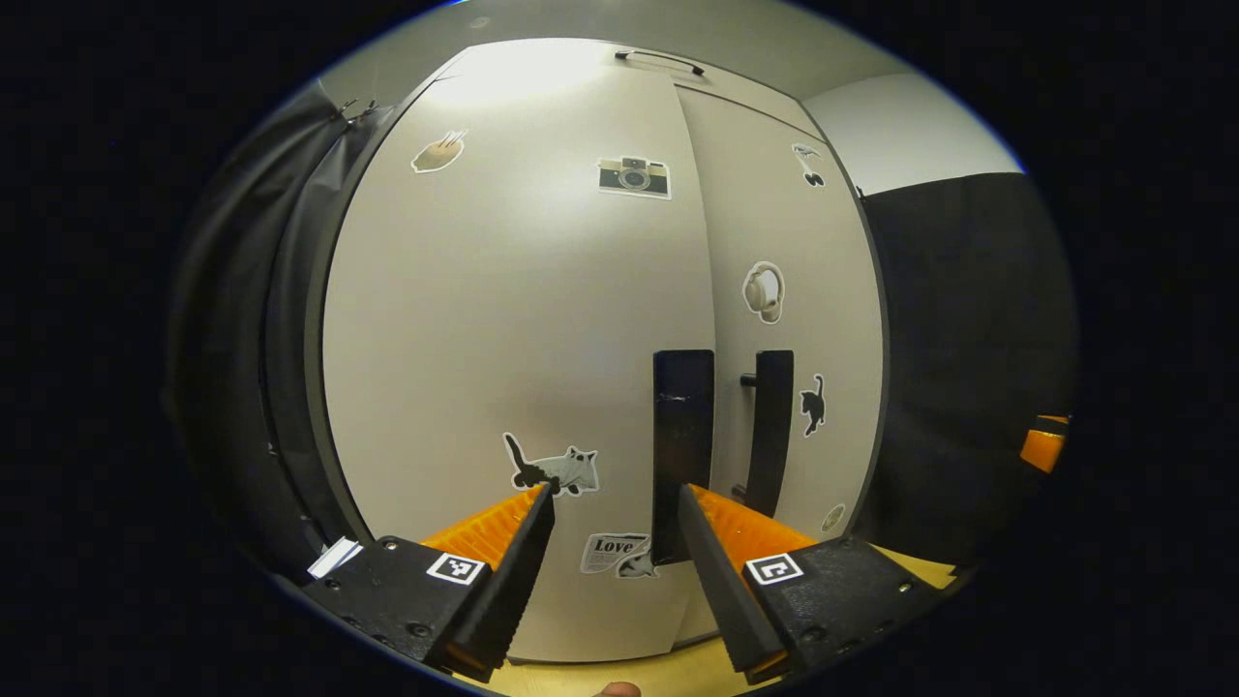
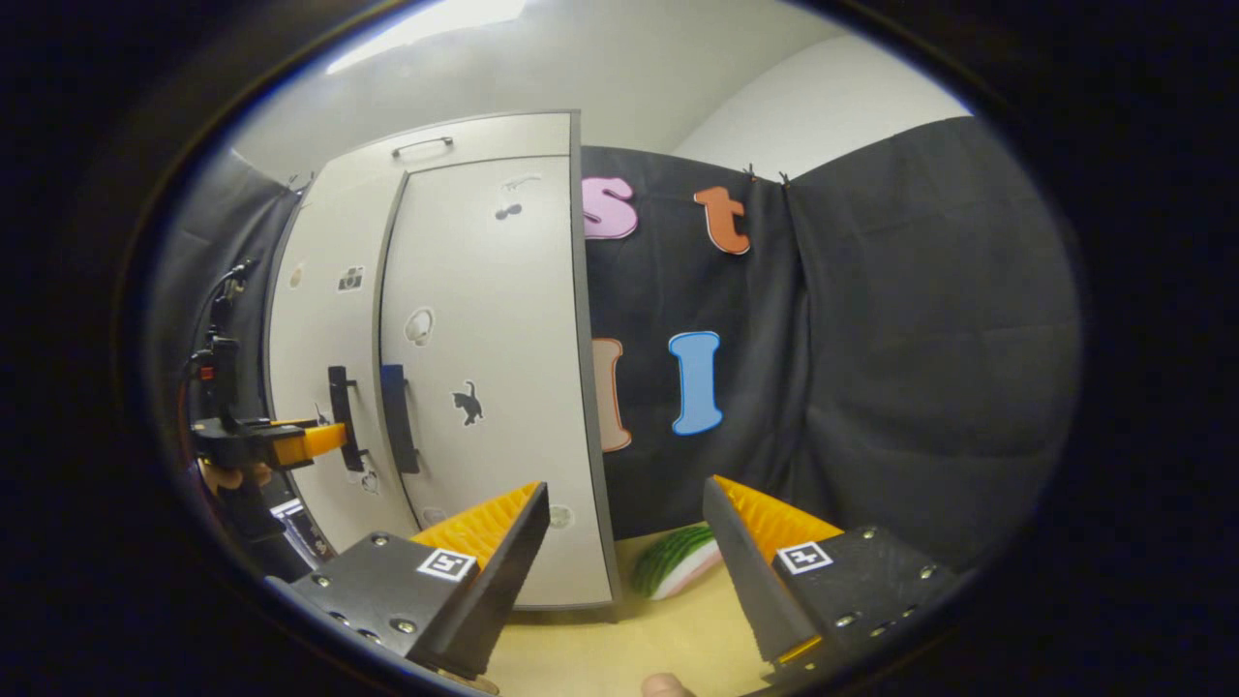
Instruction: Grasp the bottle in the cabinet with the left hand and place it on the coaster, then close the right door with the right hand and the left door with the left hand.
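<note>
since both cabinet doors look closed, the bottle's hidden behind them. left gripper fingers spread just off the left door's handle: stiff bar, hook it mid-length.

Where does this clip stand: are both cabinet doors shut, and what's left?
Done: the right door looks shut. In hand: the left door looks closed or nearly so, with the open left gripper just off its handle. The right gripper is open and holds nothing. Left: perhaps a final push. The bottle's placement on the coaster cannot be judged here.
</note>
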